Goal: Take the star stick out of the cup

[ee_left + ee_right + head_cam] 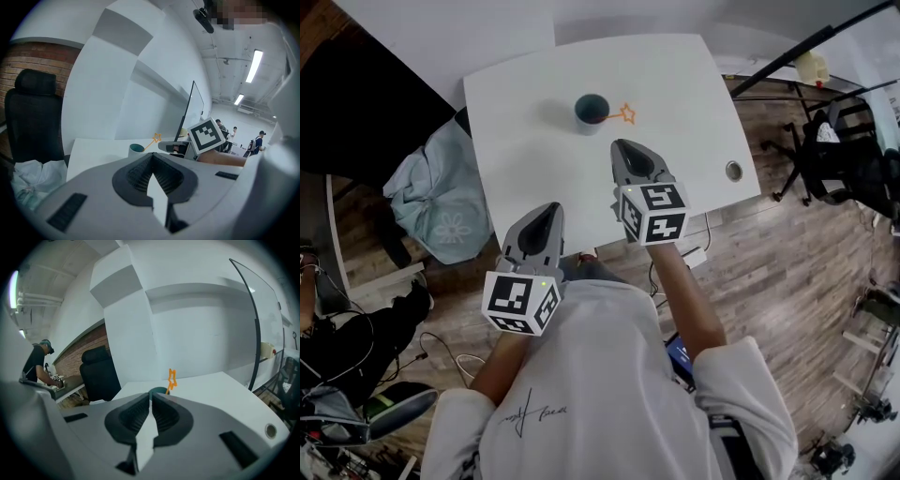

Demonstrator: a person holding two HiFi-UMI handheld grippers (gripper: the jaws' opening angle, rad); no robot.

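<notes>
Both empty | left tongs jaws together | right tongs jaws together, short of cup | star stick inside cup

- The table is seen as a white top, smooth and matt.
- The cup is finished smooth; its material cannot be told.
- The star stick is formed of thin orange stuff, seemingly plastic.
- The left gripper and right gripper are cased in grey matt plastic.
- Their pads are moulded dark, finely ribbed and dull.
- The floor is laid in grained wood planks.
- The cloth is seen pale blue, soft and creased.
- The wall is built of rough brick.
</notes>
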